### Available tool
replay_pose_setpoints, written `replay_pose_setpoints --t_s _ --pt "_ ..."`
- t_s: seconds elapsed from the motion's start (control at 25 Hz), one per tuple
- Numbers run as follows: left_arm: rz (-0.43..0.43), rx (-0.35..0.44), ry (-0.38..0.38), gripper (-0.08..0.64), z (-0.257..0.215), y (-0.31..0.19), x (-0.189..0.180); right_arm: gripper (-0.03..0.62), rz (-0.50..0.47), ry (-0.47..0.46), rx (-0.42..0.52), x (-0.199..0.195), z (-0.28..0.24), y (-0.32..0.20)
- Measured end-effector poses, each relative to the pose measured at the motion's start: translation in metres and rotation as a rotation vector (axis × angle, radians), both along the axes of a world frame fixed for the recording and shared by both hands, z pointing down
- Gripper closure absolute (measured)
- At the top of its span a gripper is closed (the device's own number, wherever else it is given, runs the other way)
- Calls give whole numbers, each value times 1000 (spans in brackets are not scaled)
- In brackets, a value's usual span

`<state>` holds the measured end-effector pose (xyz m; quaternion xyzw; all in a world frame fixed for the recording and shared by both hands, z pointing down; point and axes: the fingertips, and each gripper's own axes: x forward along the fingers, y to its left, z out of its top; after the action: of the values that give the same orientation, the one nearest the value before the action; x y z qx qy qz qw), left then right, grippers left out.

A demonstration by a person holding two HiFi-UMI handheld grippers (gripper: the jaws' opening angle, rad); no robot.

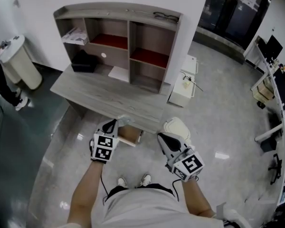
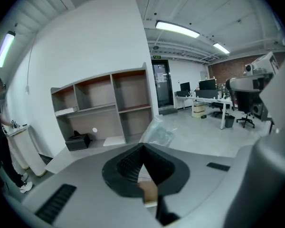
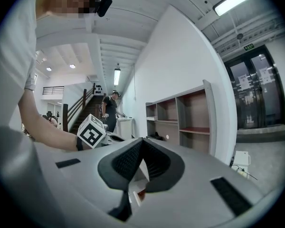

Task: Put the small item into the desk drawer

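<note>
My left gripper [image 1: 115, 123] is at the desk's [image 1: 109, 98] front edge, shut on a small clear plastic bag [image 1: 123, 119]. In the left gripper view the crumpled bag [image 2: 159, 131] sticks out past the closed jaw tips of the left gripper [image 2: 143, 146]. Just below them a light wooden drawer [image 1: 129, 136] stands pulled out from under the desktop. My right gripper [image 1: 160, 136] hovers to the right of the drawer. In its own view the right gripper [image 3: 141, 140] is shut, with nothing between its pads.
A shelf hutch [image 1: 118, 37] stands at the back of the desk, with a black box [image 1: 84, 61] and a white sheet [image 1: 118, 72] below it. A white low cabinet [image 1: 184, 87] stands on the floor at right. At far left are a white bin [image 1: 16, 63] and a person [image 1: 2, 87].
</note>
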<state>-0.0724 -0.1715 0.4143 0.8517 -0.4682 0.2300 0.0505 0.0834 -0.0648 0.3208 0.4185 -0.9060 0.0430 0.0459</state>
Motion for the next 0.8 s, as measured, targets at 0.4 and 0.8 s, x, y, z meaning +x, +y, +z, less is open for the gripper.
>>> replay_pose_setpoints --t_s 0.4,0.8 --pt "-60 114 77 543 -68 -26 -37 571 -12 -16 48 -9 -30 -29" --pt "-133 208 187 543 -123 -31 -82 571 -55 -32 86 -36 -53 -55"
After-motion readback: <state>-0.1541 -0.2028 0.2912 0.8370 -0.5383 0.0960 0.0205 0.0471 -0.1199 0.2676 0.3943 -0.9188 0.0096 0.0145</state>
